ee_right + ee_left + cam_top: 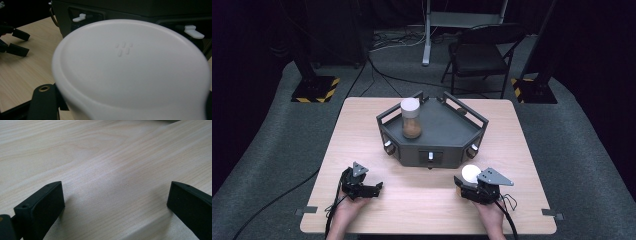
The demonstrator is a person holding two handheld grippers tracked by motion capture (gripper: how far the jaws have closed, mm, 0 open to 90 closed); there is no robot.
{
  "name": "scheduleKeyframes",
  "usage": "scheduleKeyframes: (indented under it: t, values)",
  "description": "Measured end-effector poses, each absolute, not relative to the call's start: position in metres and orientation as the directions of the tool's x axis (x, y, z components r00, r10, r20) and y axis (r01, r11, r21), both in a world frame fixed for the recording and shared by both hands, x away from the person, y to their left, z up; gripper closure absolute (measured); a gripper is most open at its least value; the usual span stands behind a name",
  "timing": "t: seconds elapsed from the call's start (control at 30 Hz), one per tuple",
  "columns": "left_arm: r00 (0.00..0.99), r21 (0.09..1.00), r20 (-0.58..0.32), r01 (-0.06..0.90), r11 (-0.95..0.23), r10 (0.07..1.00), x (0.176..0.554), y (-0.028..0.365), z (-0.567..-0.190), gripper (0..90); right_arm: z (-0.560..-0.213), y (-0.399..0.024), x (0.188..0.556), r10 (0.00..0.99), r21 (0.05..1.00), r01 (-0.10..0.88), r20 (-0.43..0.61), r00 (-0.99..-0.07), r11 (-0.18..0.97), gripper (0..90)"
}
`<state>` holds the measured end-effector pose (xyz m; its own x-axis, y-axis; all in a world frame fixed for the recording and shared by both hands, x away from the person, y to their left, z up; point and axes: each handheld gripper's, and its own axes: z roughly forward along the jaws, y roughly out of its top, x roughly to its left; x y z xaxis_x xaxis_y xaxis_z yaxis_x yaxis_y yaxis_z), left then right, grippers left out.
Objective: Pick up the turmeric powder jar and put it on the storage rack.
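Pale wood grain covers the surface in the high view, where a dark grey angular tray sits toward the far middle. A clear jar with a white lid and brown contents stands upright in the tray's left part. Near the front left edge, the left tongs rest in a hand, jaws apart and holding nothing. At the front right, the right tongs are clamped on a second jar with a white lid, just in front of the tray.

From the left gripper view, two black jaws stand wide apart low over bare wood.

From the right gripper view, the white lid sits close between the jaws, with the tray's dark front wall and its white latches behind, and the left tongs lie farther off.
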<state>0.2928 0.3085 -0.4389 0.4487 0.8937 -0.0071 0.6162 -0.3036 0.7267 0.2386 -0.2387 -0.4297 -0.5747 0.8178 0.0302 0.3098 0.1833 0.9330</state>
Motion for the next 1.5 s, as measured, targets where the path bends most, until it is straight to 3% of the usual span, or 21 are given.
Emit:
scheduleKeyframes:
  t: [1.5]
  values:
    - [0.45,0.727,-0.007,0.616,-0.304,0.893,0.293,0.309,-0.439,1.0,-0.319,-0.226,0.285,0.812,0.936,0.275,-0.018,-0.583,0.218,29.5]
